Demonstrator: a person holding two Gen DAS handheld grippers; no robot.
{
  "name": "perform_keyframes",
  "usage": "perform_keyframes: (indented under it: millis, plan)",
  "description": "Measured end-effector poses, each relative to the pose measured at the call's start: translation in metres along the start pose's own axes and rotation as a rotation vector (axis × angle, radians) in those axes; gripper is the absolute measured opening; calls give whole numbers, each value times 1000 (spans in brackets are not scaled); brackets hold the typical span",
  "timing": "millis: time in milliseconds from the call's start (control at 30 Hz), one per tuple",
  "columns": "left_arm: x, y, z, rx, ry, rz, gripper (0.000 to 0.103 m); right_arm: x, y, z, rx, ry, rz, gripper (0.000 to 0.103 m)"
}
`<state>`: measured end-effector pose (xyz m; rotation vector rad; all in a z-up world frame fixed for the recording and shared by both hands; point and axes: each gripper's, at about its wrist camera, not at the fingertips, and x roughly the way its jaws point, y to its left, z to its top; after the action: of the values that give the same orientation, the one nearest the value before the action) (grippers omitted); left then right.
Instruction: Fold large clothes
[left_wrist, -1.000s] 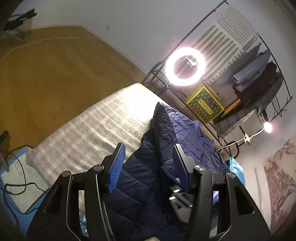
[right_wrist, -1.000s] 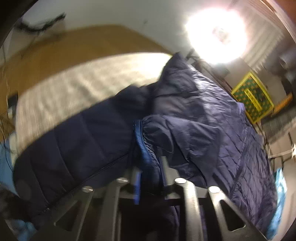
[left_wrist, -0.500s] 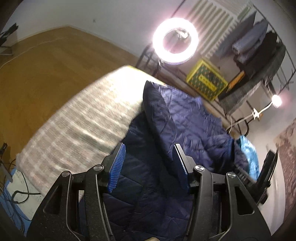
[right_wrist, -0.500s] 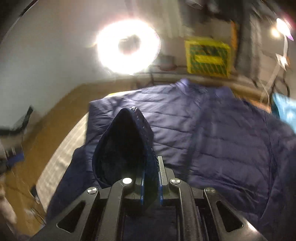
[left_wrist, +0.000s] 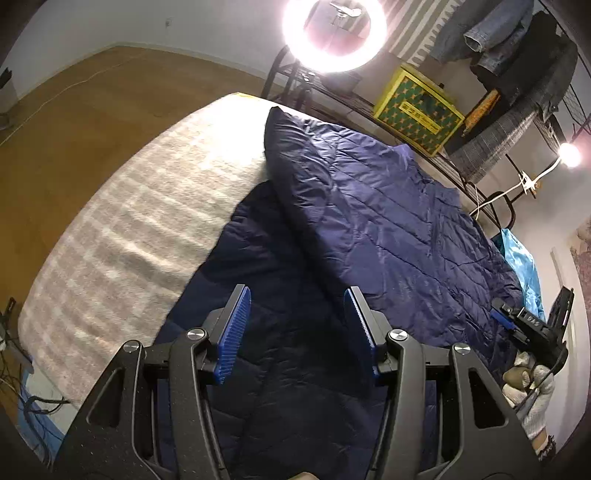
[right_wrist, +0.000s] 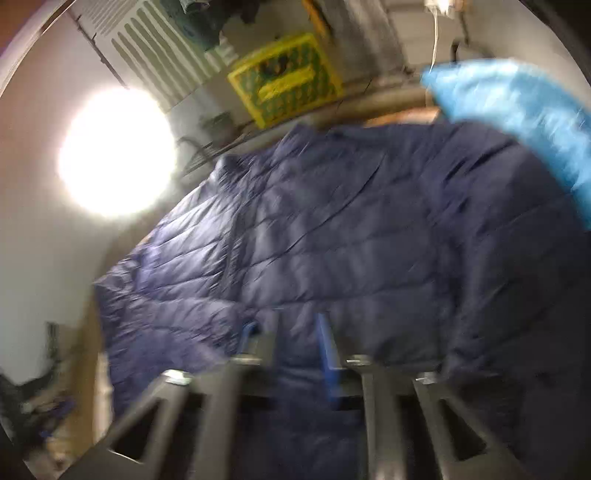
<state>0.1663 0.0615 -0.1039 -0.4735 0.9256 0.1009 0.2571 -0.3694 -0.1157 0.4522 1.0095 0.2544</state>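
mid-fold: navy quilted jacket (left_wrist: 388, 221) spread on bed (left_wrist: 122, 221), one side flapped over.
left claw (left_wrist: 297, 328) wide open, empty, above jacket. right claw (right_wrist: 286, 332) blurred, looks part open, holding nothing. next: regrip far edge, fold again.

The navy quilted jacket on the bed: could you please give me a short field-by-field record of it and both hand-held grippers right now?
garment: navy quilted jacket, spread on the bed
fold state: one padded part lies folded over the darker lower part
surface: bed with pale striped cover
left hand-held gripper: open, above the jacket, holding nothing
right hand-held gripper: view blurred; jaws look parted, with nothing visibly between them
beside jacket: light blue fabric at its far edge
background: ring light, yellow box
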Motion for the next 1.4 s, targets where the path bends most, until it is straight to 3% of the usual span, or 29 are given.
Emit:
perform_keyframes:
  millis: [67,133,267,333,367,400,467,533,633,800,1000,1200,1400]
  plan:
    - [5,-7,1,23,2,4,53,6,8,-3,-13,46,71,53]
    - [10,-11,4,43,8,5,53,19,23,-10,-54,115,119,53]
    - [16,-12,14,54,2,20,53,47,45,-26,-132,226,79,52]
    - [18,-8,22,42,-5,24,53,58,47,-29,-132,250,61,44]
    - [19,-4,25,40,-11,30,53,61,47,-31,-130,251,61,30]
    - [20,-1,30,44,-22,41,53,64,48,-31,-130,247,47,16]
    - [25,4,36,55,-35,61,53,64,53,-28,-153,208,23,4]
    - [33,10,44,60,-36,60,53,56,61,-17,-198,147,3,2]
    - [43,16,54,63,-41,64,53,27,73,3,-291,-10,-31,2]
    - [68,15,74,77,-48,56,53,5,52,36,-289,-161,-133,2]
    - [114,0,88,122,-15,60,53,23,26,52,-291,-168,-192,2]
    - [142,-19,83,184,23,106,53,37,18,71,-234,-201,-164,2]
    - [151,-31,78,209,31,118,53,62,-6,69,-186,-116,-275,2]
